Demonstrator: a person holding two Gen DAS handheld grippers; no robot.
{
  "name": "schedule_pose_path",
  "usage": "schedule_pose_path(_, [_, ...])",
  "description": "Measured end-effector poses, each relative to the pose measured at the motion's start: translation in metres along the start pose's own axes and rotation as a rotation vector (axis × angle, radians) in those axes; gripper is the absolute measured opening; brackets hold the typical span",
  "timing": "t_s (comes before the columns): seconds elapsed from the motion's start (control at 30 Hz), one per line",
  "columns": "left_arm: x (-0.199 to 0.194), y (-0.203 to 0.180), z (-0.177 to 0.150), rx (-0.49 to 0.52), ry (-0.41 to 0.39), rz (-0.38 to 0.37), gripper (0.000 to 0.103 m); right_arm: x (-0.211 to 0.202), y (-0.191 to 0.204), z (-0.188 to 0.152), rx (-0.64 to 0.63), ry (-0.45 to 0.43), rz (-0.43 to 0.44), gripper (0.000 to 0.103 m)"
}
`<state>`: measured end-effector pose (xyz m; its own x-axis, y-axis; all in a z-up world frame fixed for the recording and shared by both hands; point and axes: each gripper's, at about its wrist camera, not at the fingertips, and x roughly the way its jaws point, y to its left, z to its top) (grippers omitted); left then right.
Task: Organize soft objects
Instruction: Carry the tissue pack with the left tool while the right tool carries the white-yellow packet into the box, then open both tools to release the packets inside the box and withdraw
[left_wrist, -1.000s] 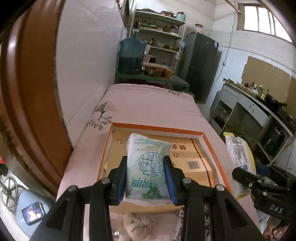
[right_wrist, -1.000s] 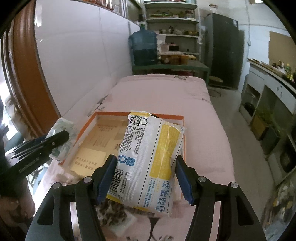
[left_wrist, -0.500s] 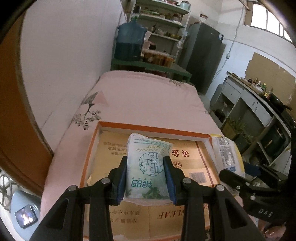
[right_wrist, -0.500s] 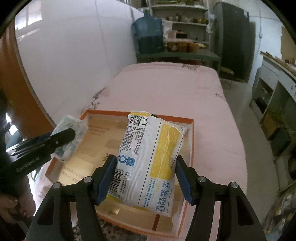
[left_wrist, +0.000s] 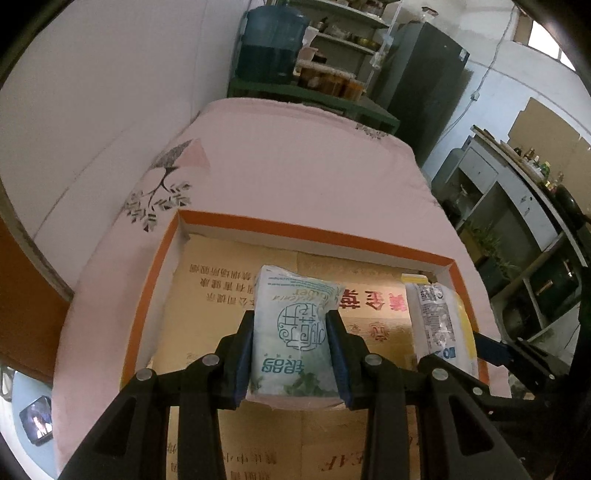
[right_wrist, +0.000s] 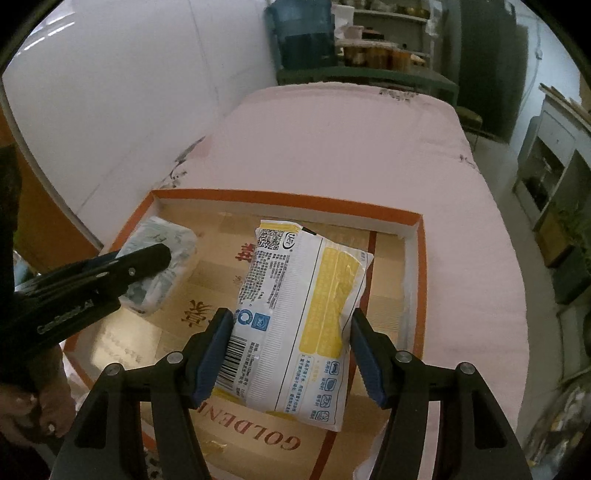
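Observation:
A green-and-white soft tissue pack (left_wrist: 291, 332) is pinched between the blue pads of my left gripper (left_wrist: 290, 321), which is shut on it and holds it just above the cardboard floor of an orange-rimmed box (left_wrist: 314, 230). My right gripper (right_wrist: 290, 317) is shut on a wider yellow-and-white soft pack (right_wrist: 306, 314), held over the right half of the same box (right_wrist: 288, 199). In the right wrist view the left gripper (right_wrist: 147, 258) and its green pack (right_wrist: 166, 236) hang over the box's left side. The left wrist view shows the yellow pack (left_wrist: 439, 325) at the box's right edge.
The box lies on a pink bedsheet (left_wrist: 295, 155) beside a white wall (left_wrist: 110, 92). Past the bed stand a blue water jug (left_wrist: 269, 44), shelves and a dark fridge (left_wrist: 424, 74). A cabinet counter (left_wrist: 517, 192) runs along the right. A person's hand (right_wrist: 37, 410) grips the left tool.
Both grippers have come forward and down over the box, each still holding its pack. The box now fills much more of each view, and the plush toy has dropped out of sight.

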<state>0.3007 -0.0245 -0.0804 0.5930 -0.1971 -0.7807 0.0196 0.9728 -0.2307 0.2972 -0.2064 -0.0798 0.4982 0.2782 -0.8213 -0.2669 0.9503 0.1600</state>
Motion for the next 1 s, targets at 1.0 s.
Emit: schedule_pose_path(1.0, [0.026, 0.010, -0.001, -0.048, 0.052, -0.063, 0.061, 0.032, -0.002, 0.003, -0.024, 0.036, -0.078, 0.069])
